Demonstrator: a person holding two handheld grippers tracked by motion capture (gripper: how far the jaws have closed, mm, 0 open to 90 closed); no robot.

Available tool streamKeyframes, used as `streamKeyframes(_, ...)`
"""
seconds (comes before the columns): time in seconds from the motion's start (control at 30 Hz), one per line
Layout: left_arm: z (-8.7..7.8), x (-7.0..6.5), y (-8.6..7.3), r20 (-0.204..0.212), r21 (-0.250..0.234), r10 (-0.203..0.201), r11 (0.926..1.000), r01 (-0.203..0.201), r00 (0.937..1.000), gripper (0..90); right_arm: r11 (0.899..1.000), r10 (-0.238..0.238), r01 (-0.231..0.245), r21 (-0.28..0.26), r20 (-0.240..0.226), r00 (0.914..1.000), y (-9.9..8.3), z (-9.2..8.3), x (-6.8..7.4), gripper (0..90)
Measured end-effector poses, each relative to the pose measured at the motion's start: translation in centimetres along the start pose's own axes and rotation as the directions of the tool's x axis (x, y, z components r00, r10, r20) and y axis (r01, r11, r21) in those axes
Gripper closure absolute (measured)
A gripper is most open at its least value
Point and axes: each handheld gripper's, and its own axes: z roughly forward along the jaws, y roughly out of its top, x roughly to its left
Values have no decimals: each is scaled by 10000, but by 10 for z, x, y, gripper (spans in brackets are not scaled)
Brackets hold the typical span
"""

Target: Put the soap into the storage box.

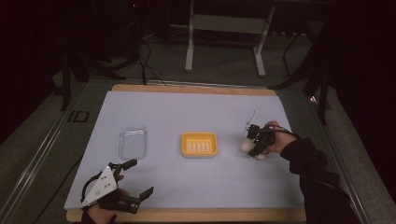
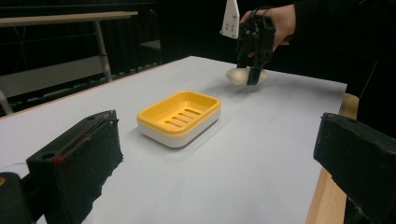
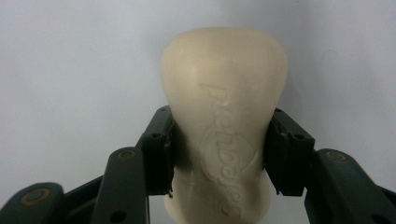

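On the right side of the pale matte sheet [image 1: 187, 112], a cream bar of soap [image 3: 224, 107], smooth and rounded, waisted in the middle, with embossed lettering on its face. Pinched at the waist between both black jaws of the right gripper [image 1: 257, 148], pads pressed on either flank. Resting on or just above the sheet; cannot tell which. In the centre, a rectangular yellow soap dish [image 1: 199, 144] with rounded corners, slotted floor and white base, glossy plastic. To its left, well apart, a clear plastic lid [image 1: 132, 142], shallow and rectangular. At the near left edge, the left gripper [image 1: 138, 178], jaws spread wide, rough black foam pads, holding nothing.
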Motion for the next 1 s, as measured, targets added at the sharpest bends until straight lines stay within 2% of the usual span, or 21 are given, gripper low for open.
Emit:
streamKeyframes(0.17, 0, -1, 1, -16, -29, -7, 10000, 7, 10000, 11, 9997, -249, 249, 8, 108, 9996, 3, -9, 3, 499)
streamKeyframes(0.33, 1, -2, 1, -12, 37, 33, 10000, -32, 10000, 11, 9971, -755, 756, -37, 194, 9970, 7, -16, 8, 500)
streamKeyframes(0.5, 3, -2, 2, 36, 22, 18, 10000, -18, 10000, 11, 9960, -888, 887, 65, 208, 9958, 13, -21, 9, 500)
streamKeyframes(0.63, 3, -2, 2, 92, 28, 25, 10000, -25, 10000, 11, 9930, -1173, 1170, 179, 178, 9929, 17, -23, 12, 500)
streamKeyframes(0.77, 3, -3, 2, 40, 33, 38, 10000, -38, 10000, 11, 9913, -1314, 1313, 65, 322, 9908, 21, -27, 17, 500)
streamKeyframes(0.8, 3, -3, 2, 37, 54, 44, 10000, -44, 10000, 11, 9906, -1366, 1365, 53, 204, 9904, 22, -28, 17, 500)
streamKeyframes(0.9, 4, -2, 2, 40, 44, 56, 10000, -56, 10000, 11, 9896, -1439, 1439, 21, 226, 9893, 26, -32, 20, 500)
streamKeyframes(0.93, 4, -2, 2, 36, 50, 73, 10000, -73, 10000, 11, 9886, -1499, 1502, -79, 345, 9881, 28, -33, 21, 500)
streamKeyframes(1.0, 4, -2, 2, 27, 50, 63, 10000, -63, 10000, 11, 9867, -1603, 1609, -207, 296, 9866, 30, -37, 22, 500)
